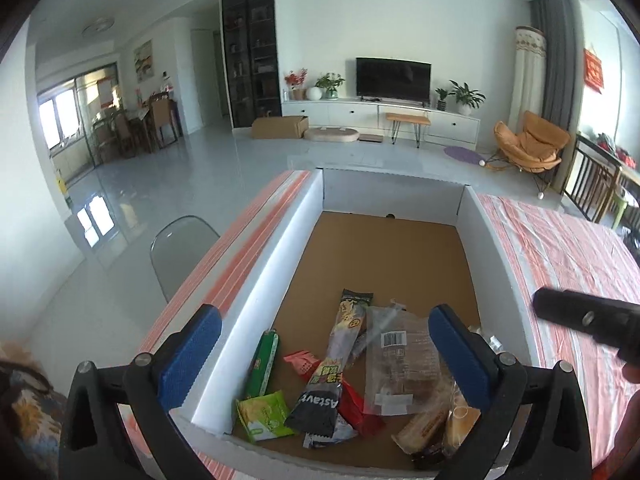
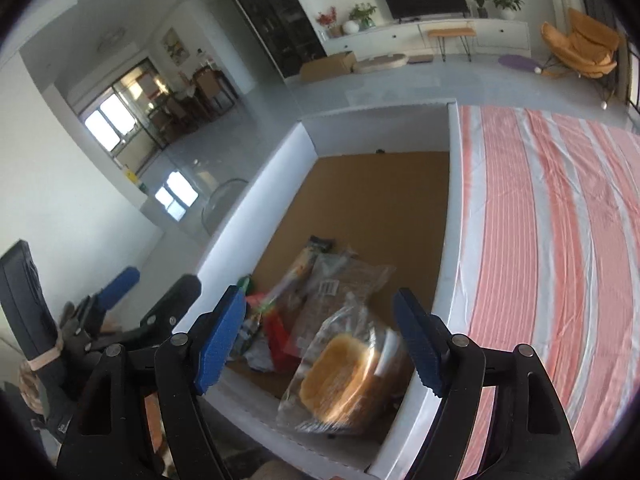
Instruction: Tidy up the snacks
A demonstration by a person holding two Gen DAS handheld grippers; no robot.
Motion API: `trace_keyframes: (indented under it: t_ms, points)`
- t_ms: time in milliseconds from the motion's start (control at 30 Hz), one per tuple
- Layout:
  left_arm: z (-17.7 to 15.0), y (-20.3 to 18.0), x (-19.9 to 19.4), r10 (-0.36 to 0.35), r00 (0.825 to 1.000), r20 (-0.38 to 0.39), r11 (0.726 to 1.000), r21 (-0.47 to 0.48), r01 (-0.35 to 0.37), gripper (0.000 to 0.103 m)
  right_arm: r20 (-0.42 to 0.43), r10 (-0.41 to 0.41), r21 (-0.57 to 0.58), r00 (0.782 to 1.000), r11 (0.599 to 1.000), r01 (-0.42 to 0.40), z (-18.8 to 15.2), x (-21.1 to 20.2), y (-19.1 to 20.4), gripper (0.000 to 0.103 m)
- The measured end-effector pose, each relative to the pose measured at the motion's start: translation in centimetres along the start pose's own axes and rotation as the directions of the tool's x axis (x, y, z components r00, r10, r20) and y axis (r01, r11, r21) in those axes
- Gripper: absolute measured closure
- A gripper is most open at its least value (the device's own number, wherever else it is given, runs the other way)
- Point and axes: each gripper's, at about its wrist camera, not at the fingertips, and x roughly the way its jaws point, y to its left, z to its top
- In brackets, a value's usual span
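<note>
Cardboard lines the floor of a white-walled box (image 1: 256, 292) that fills the middle of both frames, and the snacks lie heaped at its near end, low in each picture, seemingly because that is the easiest reach over the wall. A long dark packet (image 1: 332, 364) lies across a green one (image 1: 264, 416) and a red one (image 1: 360, 404), with a clear bag of brown cake (image 1: 404, 360) to their right. The left gripper (image 1: 324, 360) hangs wide apart above the heap, pinching nothing. The right gripper (image 2: 320, 344) also stands wide; a bagged golden bun (image 2: 340, 380) sits blurred between its pads, apparently loose, leaning on the box's near wall. The striped cloth (image 2: 560, 240) to the right lies bare.
</note>
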Motion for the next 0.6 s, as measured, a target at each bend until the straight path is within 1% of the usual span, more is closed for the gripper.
trace_keyframes:
  t_ms: [67, 133, 200, 300, 367, 433, 467, 533, 600]
  points:
    - [-0.1, 0.5, -0.4, 0.014, 1.0, 0.016, 1.0, -0.01, -0.014, 0.0, -0.012, -0.074, -0.017, 0.997, 0.997, 0.074, 0.3, -0.2, -0.2, 0.023]
    - [-0.5, 0.7, -0.9, 0.013, 1.0, 0.028, 1.0, -0.016, -0.012, 0.001, -0.031, -0.157, -0.056, 0.987, 0.986, 0.155, 0.2, -0.5, 0.2, 0.023]
    - [-0.8, 0.7, -1.3, -0.011, 0.999, 0.034, 1.0, -0.029, 0.012, 0.001, -0.034, -0.195, -0.099, 0.98, 0.977, 0.191, -0.2, -0.9, 0.5, 0.023]
    - [-1.0, 1.1, -1.9, -0.075, 0.997, 0.034, 0.996, -0.051, 0.077, 0.001, -0.044, -0.251, -0.155, 0.967, 0.958, 0.242, -1.1, -0.9, 1.1, 0.023]
    - [-1.1, 1.0, -2.3, -0.091, 0.995, 0.027, 0.994, -0.058, 0.093, 0.0, -0.045, -0.281, -0.178, 0.959, 0.946, 0.27, -1.8, -1.0, 1.3, 0.023]
    - [-1.0, 0.8, -2.4, -0.071, 0.997, 0.01, 0.997, -0.042, 0.071, 0.0, -0.042, -0.294, -0.185, 0.955, 0.941, 0.282, -2.4, -1.2, 1.3, 0.023]
    - [-0.8, 0.7, -2.4, -0.049, 0.999, 0.002, 0.999, -0.024, 0.049, 0.0, -0.04, -0.297, -0.186, 0.954, 0.94, 0.285, -2.6, -1.4, 1.4, 0.023]
    - [-0.7, 0.3, -2.4, 0.012, 1.0, 0.002, 1.0, 0.013, -0.012, 0.0, -0.037, -0.299, -0.189, 0.954, 0.939, 0.287, -3.0, -1.8, 1.7, 0.023]
    - [-0.6, -0.2, -2.3, 0.07, 0.997, 0.012, 0.997, 0.037, -0.071, 0.001, -0.031, -0.298, -0.198, 0.954, 0.937, 0.286, -3.2, -2.0, 2.1, 0.023]
